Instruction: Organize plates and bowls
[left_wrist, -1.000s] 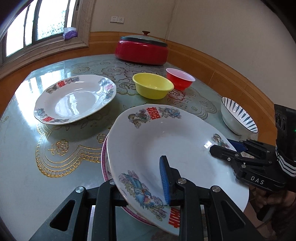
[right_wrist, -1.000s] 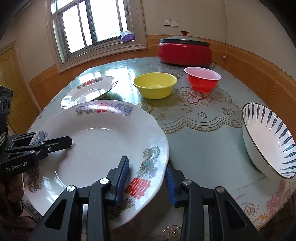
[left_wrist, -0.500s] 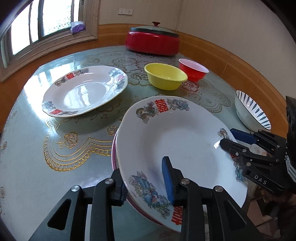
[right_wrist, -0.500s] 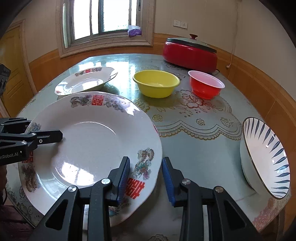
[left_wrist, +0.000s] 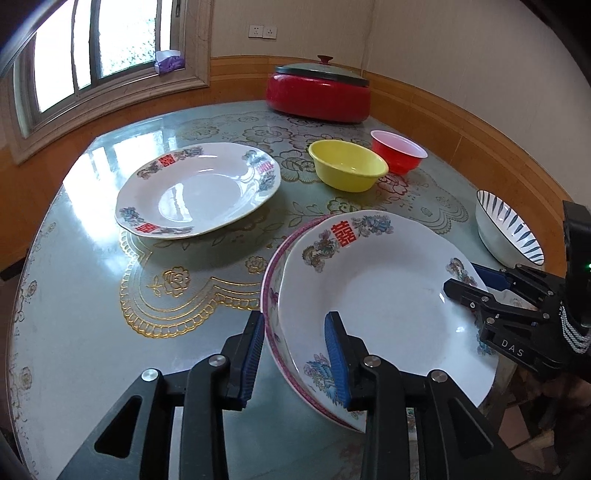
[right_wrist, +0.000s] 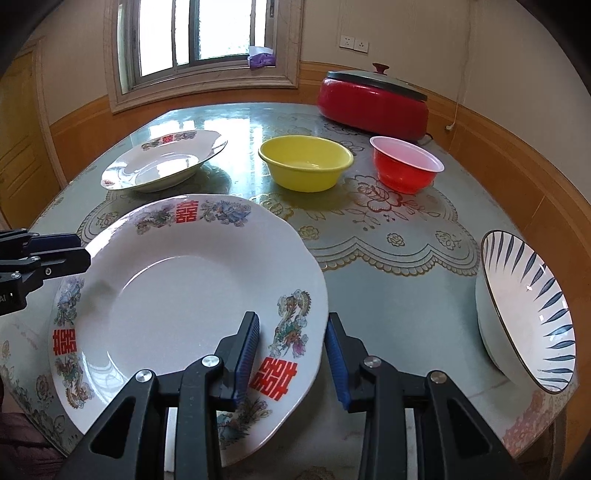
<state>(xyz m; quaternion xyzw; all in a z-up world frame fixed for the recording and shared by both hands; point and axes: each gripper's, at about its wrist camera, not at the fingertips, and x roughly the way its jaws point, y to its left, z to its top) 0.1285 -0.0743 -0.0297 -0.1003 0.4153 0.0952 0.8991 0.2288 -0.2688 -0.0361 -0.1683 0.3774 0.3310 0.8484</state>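
- Left tongs (left_wrist: 295, 354): blue pads set wide apart, straddling the near rim of the stacked plates without pinching it; a gap shows between the left pad and the rim.
- Right tongs (right_wrist: 293, 354): likewise spread wide, one pad over the plate's well, the other outside its rim; nothing is gripped.
- Top plate (right_wrist: 184, 295): white, scalloped rim, red double-happiness characters and dragon and phoenix motifs around the border. It lies between both tongs, directly ahead of each.
- Lower plate (left_wrist: 271, 295): only a pink-banded edge shows beneath the top plate, on the left tongs' side. The top plate sits nested in it, offset toward the right tongs.
- Striped bowl (right_wrist: 524, 317): white with dark blue radial strokes, to the right of the right tongs, near the edge of the bench (left_wrist: 92, 295).
- Second white plate (left_wrist: 197, 188): same pattern as the top plate, resting alone on the bench ahead and to the left of the left tongs, well apart from the stack.
- Yellow bowl (right_wrist: 304, 162): plain, ahead of the right tongs, past the stack.
- Red bowl (right_wrist: 406, 164): white interior, just beside the yellow bowl on its right; whether they touch cannot be told.
- Red lidded cooker (right_wrist: 373, 105): farthest back on the bench, beyond the two bowls.
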